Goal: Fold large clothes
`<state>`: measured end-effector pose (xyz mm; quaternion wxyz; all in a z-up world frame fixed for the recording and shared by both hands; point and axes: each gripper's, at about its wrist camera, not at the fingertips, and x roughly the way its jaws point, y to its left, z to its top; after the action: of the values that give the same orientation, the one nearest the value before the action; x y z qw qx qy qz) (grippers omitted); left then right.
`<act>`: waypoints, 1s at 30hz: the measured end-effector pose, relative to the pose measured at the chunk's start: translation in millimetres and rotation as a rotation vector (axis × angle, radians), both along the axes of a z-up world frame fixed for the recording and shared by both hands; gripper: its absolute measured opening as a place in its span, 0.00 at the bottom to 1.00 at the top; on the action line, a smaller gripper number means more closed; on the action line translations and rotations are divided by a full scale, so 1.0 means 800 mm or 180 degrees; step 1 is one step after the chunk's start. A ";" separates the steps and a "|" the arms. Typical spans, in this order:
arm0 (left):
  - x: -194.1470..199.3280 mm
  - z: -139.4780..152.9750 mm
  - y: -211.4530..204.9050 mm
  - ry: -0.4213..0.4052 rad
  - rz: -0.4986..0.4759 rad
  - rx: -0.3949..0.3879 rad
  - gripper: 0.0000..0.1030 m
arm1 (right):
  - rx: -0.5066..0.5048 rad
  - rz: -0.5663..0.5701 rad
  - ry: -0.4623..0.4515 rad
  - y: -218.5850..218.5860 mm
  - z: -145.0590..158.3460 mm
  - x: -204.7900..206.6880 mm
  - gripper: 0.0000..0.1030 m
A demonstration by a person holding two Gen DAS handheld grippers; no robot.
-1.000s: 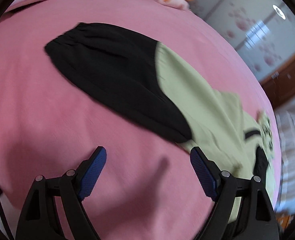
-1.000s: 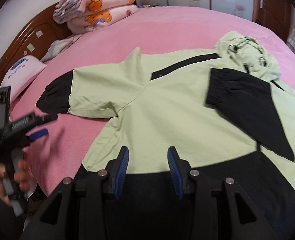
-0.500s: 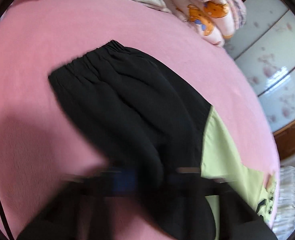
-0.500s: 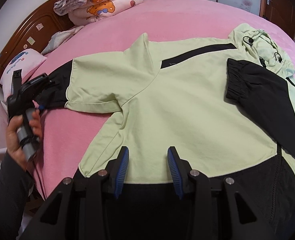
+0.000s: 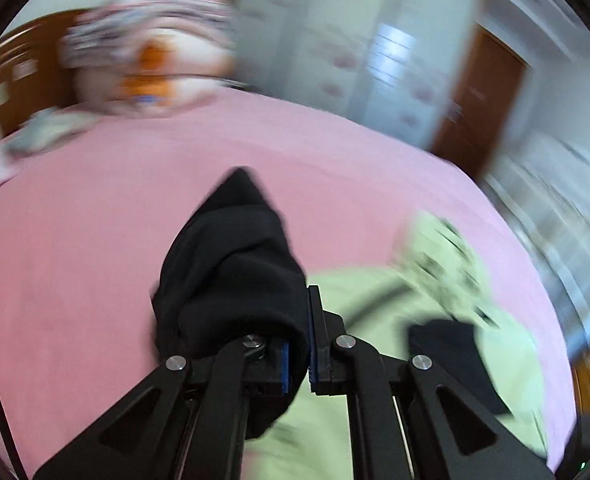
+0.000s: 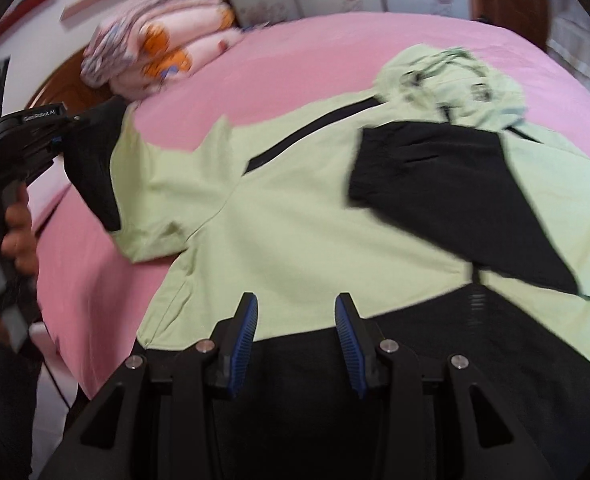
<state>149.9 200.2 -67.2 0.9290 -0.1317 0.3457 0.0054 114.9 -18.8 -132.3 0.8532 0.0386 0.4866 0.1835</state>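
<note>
Already my left tongs (image 5: 298, 344) pinched the bunched black sleeve cuff (image 5: 231, 264), its soft cloth draped over them. My right tongs (image 6: 296, 340) gaped above the smooth pale-green jacket (image 6: 295, 208), spread flat on the pink bed (image 6: 295, 52).

We see the light-green-and-black hooded jacket (image 6: 315, 216) lying flat on the pink bed sheet (image 6: 295, 52), hood (image 6: 451, 76) at far right. Its right black sleeve (image 6: 455, 196) lies folded across the body; left black sleeve cuff (image 5: 231, 272) sits betw. the left gripper (image 5: 299, 344) pads. Stack of folded patterned quilts (image 6: 155, 52) behind, far left. Right gripper (image 6: 297, 340) hangs over the near black hem (image 6: 415, 360).
</note>
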 end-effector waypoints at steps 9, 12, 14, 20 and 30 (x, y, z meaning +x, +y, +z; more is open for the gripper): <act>0.017 -0.137 -0.188 0.0947 -0.0931 0.0135 0.38 | -0.0043 -0.0668 -0.0017 -0.134 0.000 -0.011 0.39; 0.006 -0.163 -0.212 0.1069 -0.0985 0.0225 0.63 | -0.0022 -0.0795 0.0065 -0.165 -0.008 -0.015 0.39; -0.002 -0.159 -0.212 0.1059 -0.1036 0.0167 0.75 | 0.0011 -0.0844 0.0097 -0.178 -0.013 -0.018 0.39; -0.017 -0.120 -0.188 0.1106 -0.1176 -0.0174 0.81 | 0.0143 -0.0825 0.0070 -0.179 -0.011 -0.016 0.39; -0.074 -0.068 -0.110 0.0872 -0.0833 -0.0256 0.82 | 0.0144 -0.0170 -0.0161 -0.091 0.018 0.002 0.40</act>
<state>90.5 111.9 -121.7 0.8600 -0.1207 0.4831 -0.1115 116.7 -91.8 -117.6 0.8688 0.0662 0.4594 0.1727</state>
